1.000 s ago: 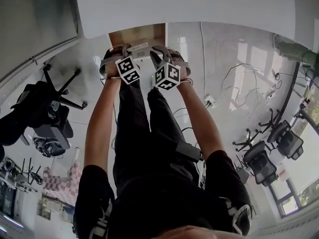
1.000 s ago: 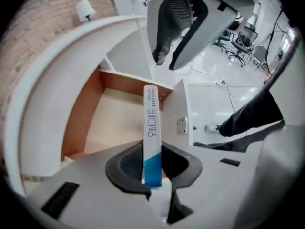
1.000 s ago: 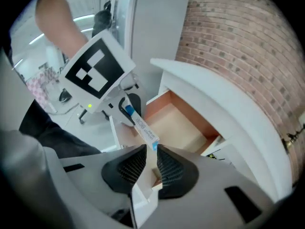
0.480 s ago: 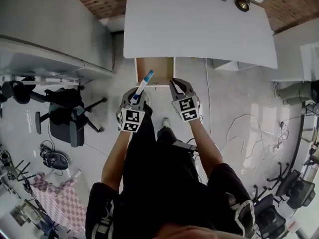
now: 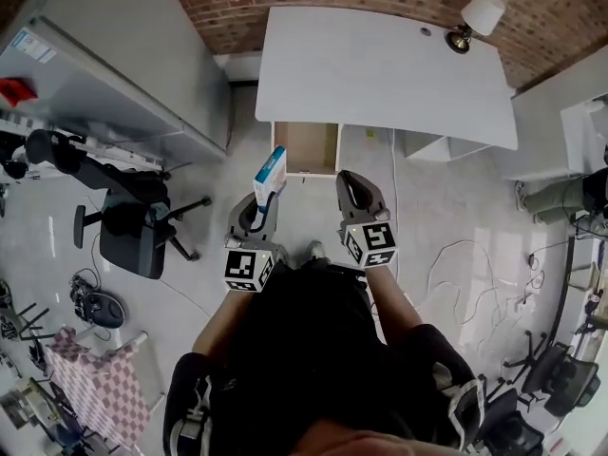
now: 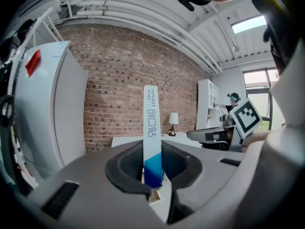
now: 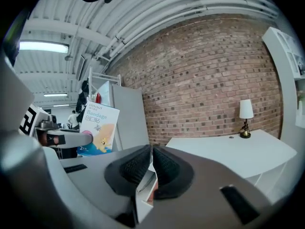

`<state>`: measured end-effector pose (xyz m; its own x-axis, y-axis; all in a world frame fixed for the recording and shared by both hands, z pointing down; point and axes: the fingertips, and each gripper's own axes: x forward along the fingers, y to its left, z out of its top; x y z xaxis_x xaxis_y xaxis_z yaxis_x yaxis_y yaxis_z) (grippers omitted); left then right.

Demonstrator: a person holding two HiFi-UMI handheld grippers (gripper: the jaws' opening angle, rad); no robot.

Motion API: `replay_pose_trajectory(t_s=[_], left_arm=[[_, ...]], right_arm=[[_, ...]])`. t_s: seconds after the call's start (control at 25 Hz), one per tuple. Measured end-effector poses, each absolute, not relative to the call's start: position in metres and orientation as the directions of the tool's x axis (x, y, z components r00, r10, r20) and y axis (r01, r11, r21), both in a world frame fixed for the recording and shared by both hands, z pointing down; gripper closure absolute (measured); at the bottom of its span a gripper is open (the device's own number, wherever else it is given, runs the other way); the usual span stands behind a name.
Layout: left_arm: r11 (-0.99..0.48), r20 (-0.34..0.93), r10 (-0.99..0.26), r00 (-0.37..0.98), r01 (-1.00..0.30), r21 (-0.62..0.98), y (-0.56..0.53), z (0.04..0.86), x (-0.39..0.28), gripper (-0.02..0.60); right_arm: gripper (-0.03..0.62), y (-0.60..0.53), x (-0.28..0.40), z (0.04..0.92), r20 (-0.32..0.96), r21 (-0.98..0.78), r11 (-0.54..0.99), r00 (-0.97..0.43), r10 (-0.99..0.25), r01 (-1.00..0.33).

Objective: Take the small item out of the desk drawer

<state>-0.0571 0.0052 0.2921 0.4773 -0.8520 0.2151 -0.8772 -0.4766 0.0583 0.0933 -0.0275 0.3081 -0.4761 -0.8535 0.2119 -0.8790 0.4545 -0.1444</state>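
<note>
left gripper [image 5: 262,207]: textured black jaws pinching flat cardboard box [image 5: 270,171] | right gripper [image 5: 351,182]: jaws pressed together, empty | wooden drawer [image 5: 306,147]: open

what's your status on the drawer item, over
Left tongs shut on bandage box, held upright, out of the drawer. Right tongs shut, empty. Drawer open, nothing in the way.

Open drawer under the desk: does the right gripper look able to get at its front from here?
Probably yes. The right gripper hangs near the open drawer, nothing between its jaws and nothing between it and the drawer; the bandage box in the left gripper is off to the other side.
</note>
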Motion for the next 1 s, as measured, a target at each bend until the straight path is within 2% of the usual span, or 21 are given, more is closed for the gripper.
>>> replay_pose_trajectory(t_s=[0.28,1.0], left_arm=[[-0.464,0.133,-0.870,0.474,-0.880,0.101,0.033,0.263,-0.083,0.506],[-0.516,0.145,-0.836,0.529,-0.848,0.120,0.062,0.283,-0.108,0.506]], right_arm=[[0.556,0.034,0.069,0.288,0.191,-0.131,0.416,-0.435,-0.880,-0.900],[0.566,0.060,0.024,0.282,0.189,-0.084,0.431,-0.439,-0.878,-0.898]])
